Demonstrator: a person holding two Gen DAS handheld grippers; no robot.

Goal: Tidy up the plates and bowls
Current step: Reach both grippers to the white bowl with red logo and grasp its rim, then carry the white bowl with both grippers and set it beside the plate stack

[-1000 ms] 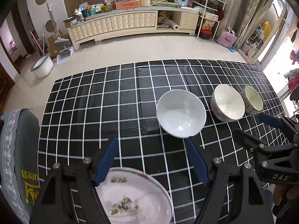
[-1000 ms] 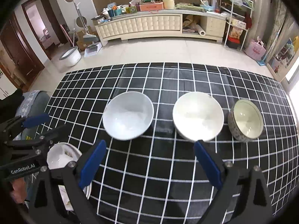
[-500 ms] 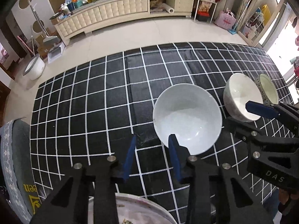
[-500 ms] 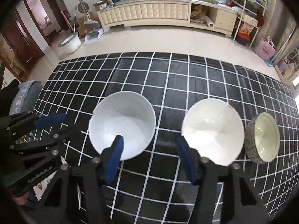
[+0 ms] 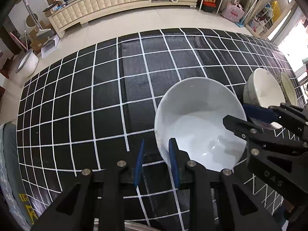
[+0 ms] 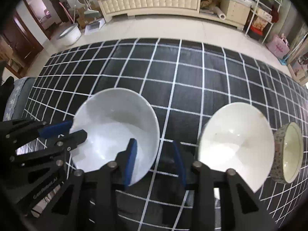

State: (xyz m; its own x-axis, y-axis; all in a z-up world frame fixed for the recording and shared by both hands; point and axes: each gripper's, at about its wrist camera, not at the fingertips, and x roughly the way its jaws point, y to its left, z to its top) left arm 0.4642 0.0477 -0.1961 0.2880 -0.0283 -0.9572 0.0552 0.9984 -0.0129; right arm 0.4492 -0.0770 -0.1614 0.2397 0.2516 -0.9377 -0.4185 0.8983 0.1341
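A white bowl (image 5: pixel 200 123) (image 6: pixel 115 132) sits on the black checked tablecloth (image 5: pixel 107 88). My left gripper (image 5: pixel 156 160) straddles its left rim, one finger inside and one outside, jaws narrowed with a gap still visible. My right gripper (image 6: pixel 155 158) straddles its right rim the same way, jaws partly closed. A cream bowl (image 6: pixel 234 146) (image 5: pixel 263 88) stands right of it, and a small patterned bowl (image 6: pixel 288 152) further right. A plate rim (image 5: pixel 134 226) peeks out under the left gripper.
The tablecloth's far half (image 6: pixel 173 67) holds nothing. A grey cushioned chair (image 6: pixel 17 94) stands at the table's left end. Beyond the table are tiled floor and a long cream cabinet (image 5: pixel 107 2).
Both grippers moved forward and down onto the white bowl and narrowed their jaws around its opposite rims. The flowered plate slid almost out of the left view.
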